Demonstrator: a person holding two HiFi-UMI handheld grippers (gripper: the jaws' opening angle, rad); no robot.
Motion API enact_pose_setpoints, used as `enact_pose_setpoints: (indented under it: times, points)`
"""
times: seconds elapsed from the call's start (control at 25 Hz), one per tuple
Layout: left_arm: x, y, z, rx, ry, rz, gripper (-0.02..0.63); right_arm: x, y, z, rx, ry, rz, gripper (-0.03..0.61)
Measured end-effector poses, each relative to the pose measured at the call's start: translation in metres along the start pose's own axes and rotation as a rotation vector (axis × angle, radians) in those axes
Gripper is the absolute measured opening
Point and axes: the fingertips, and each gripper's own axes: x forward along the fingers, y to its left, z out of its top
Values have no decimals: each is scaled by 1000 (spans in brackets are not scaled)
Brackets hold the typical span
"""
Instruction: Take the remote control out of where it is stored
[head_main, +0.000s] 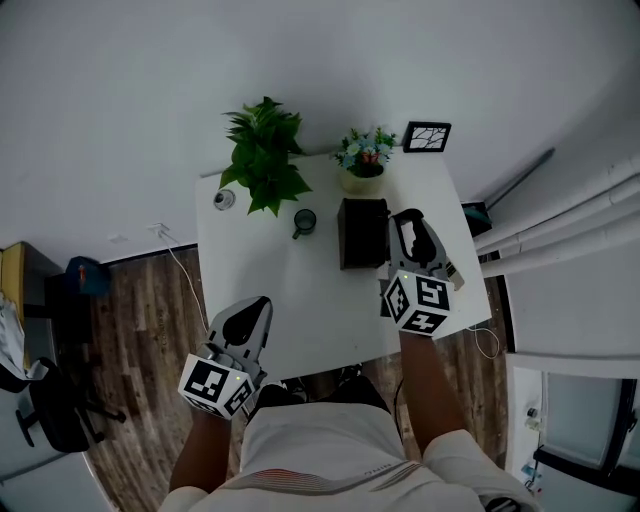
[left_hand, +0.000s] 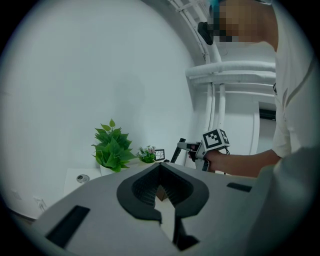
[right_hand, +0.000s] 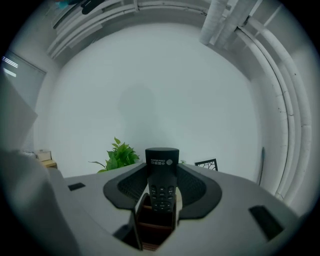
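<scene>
A black remote control (right_hand: 161, 175) stands upright with its lower end in a dark brown holder box (right_hand: 152, 225). My right gripper (right_hand: 161, 186) is shut on it, one pad against each side. From the head view, the holder box (head_main: 362, 233) sits at the right of the white table (head_main: 290, 300), and the right gripper (head_main: 407, 222) is against its right side. My left gripper (head_main: 250, 305) hangs over the table's front left edge, shut and with nothing in it; its tips (left_hand: 160, 170) meet. The left gripper view catches the right gripper (left_hand: 187, 146) from the side.
A leafy potted plant (head_main: 264, 155), a small flower pot (head_main: 364, 155) and a picture frame (head_main: 426, 137) line the table's back edge. A dark mug (head_main: 304, 222) stands left of the holder. A small round object (head_main: 224, 199) lies at the back left. A chair (head_main: 55, 405) stands on the floor at the left.
</scene>
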Motion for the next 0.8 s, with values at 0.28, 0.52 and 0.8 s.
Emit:
enact_pose_setpoints:
  times: [0.28, 0.52, 0.8]
  points:
    - [12, -24, 1, 4, -3, -42, 8, -42, -39, -12, -104, 203, 105, 189]
    - [19, -42, 1, -37, -7, -68, 8, -66, -86, -78, -279, 529, 200, 187]
    - [22, -55, -4, -43, 10, -70, 8, -87, -120, -151, -485, 887, 250, 187]
